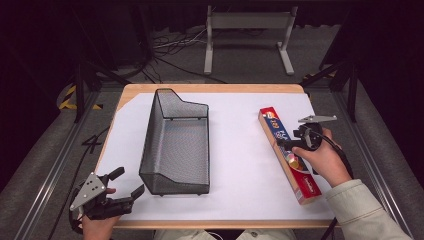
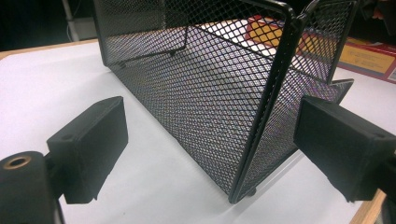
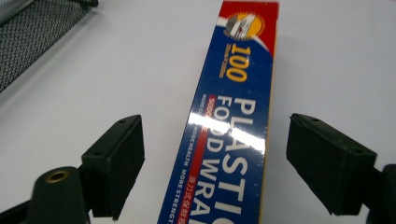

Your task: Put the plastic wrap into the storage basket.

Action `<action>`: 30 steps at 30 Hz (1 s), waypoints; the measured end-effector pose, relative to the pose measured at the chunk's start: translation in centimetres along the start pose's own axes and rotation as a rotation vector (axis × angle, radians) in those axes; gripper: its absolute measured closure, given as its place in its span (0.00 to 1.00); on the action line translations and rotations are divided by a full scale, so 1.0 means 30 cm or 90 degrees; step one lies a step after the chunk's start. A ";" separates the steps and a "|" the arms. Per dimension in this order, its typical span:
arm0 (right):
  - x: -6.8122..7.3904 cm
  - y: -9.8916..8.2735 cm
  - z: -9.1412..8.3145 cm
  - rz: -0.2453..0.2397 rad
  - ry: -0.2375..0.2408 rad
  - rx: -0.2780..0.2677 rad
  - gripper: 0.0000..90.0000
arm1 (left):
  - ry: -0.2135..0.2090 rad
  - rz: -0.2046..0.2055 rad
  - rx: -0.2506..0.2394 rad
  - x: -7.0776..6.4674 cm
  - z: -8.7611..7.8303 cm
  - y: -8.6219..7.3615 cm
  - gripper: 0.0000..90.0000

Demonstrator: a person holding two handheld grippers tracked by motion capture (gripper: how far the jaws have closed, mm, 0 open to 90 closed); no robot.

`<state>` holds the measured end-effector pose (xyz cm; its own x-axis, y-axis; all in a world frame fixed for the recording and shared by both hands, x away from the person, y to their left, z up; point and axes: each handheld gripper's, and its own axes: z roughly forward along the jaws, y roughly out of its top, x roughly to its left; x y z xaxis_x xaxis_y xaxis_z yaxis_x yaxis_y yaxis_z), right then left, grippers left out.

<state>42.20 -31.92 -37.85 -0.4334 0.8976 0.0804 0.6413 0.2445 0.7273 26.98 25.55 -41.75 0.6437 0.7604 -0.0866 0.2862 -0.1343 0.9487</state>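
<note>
While the right gripper (image 3: pixel 212 154) straddles the plastic wrap box (image 3: pixel 233 121) with jaws wide and not touching, left gripper (image 1: pixel 127 184) released beside the mesh basket (image 1: pixel 175 145), white table (image 1: pixel 240 165)

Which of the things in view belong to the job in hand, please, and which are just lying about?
In the job:
- long blue and red cardboard box of plastic food wrap, between the open right gripper
- black wire-mesh basket, near the open left gripper

Lying about:
- grey metal stand on the floor
- floor cables
</note>
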 end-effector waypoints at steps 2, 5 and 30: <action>0.001 -0.006 0.017 0.003 0.005 0.030 0.23 | 0.001 -0.001 0.000 0.000 0.000 -0.001 0.12; 0.001 -0.008 0.024 0.004 0.007 0.040 0.23 | 0.001 -0.003 -0.001 0.000 -0.001 -0.001 0.12; -0.002 -0.033 0.139 -0.003 -0.008 0.228 0.27 | 0.006 -0.002 -0.001 0.002 -0.006 -0.003 0.12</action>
<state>44.23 -30.71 -41.42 -0.4309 0.8999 0.0680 0.8214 0.3599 0.4425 26.87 25.71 -41.78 0.6360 0.7667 -0.0871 0.2870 -0.1303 0.9490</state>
